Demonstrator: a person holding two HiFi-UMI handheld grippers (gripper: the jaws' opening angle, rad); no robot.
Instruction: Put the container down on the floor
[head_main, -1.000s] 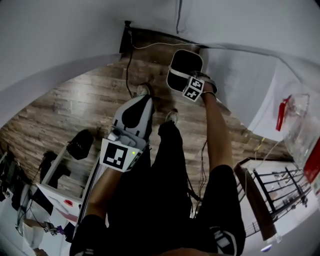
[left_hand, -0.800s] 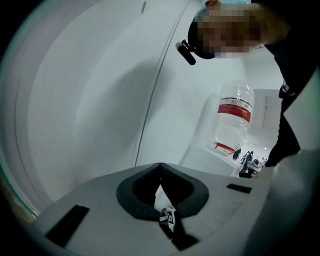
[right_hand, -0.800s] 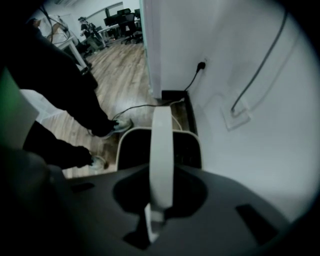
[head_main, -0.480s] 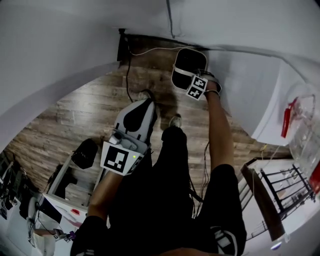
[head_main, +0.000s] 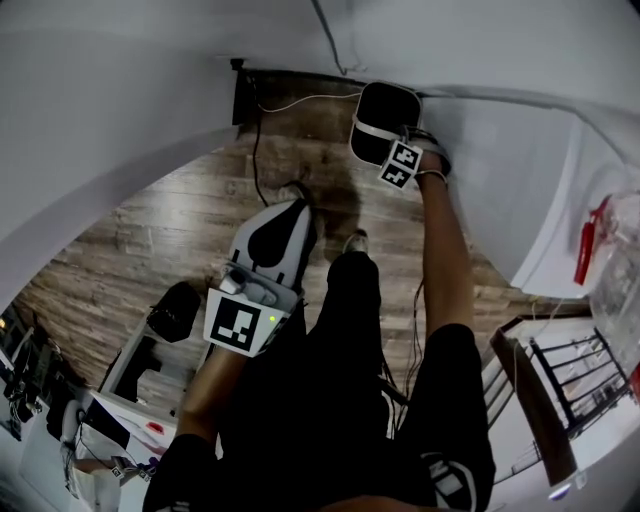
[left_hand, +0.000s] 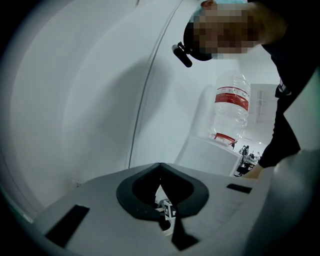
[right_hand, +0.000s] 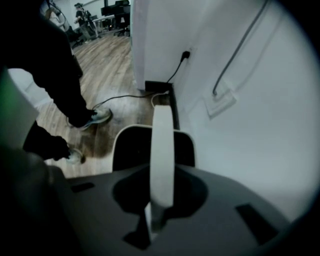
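Note:
The container (head_main: 386, 112) is a dark bin with a white rim and a white strap handle (right_hand: 162, 150). It hangs from that handle over the wooden floor (head_main: 170, 235), close to the white wall's base. My right gripper (head_main: 388, 143) is shut on the handle, arm stretched forward. In the right gripper view the handle runs straight up between the jaws of the right gripper (right_hand: 161, 202), with the bin's dark mouth (right_hand: 129, 149) beyond. My left gripper (head_main: 293, 207) sits low by the person's left leg, its fingers together and holding nothing. In its own view the left gripper (left_hand: 160, 166) points up at the wall.
A black cable (head_main: 256, 135) runs from a wall socket (right_hand: 185, 54) along the floor near the bin. The person's shoes (head_main: 353, 240) stand just behind it. A white unit (head_main: 540, 190) and a dark rack (head_main: 560, 375) are at the right. A water bottle (left_hand: 231, 107) stands on a white ledge.
My right gripper has carried the container farther forward and slightly right, closer to the wall. The left gripper has stayed about where it was.

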